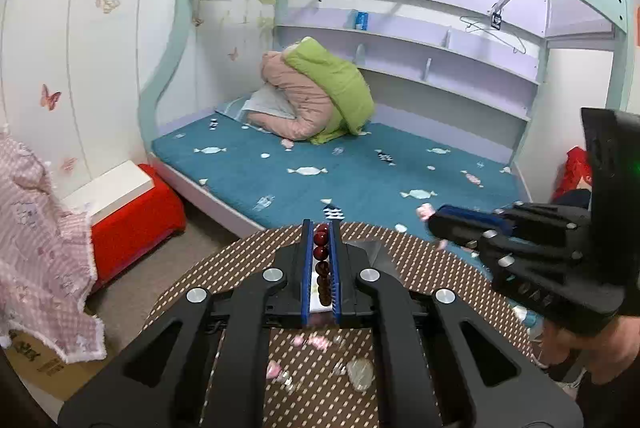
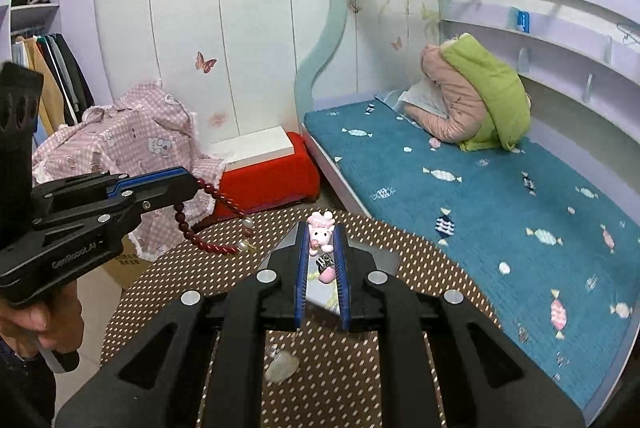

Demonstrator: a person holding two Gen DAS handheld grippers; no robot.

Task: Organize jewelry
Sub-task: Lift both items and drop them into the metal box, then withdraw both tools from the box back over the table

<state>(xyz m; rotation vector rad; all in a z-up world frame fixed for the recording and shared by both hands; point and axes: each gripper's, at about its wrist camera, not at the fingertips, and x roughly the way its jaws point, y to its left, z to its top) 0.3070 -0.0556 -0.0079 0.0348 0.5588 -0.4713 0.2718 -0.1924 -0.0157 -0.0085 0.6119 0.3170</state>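
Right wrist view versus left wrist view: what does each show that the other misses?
Only the right wrist view shows the red bead bracelet hanging as a loop from the left gripper, plus the wardrobe clothes. Only the left shows loose pink trinkets on the mat. Both show the round table, bed and pink charm.

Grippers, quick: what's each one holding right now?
Left gripper: shut on the dark red bead bracelet, which hangs over the table.
Right gripper: shut on the pink pig charm.
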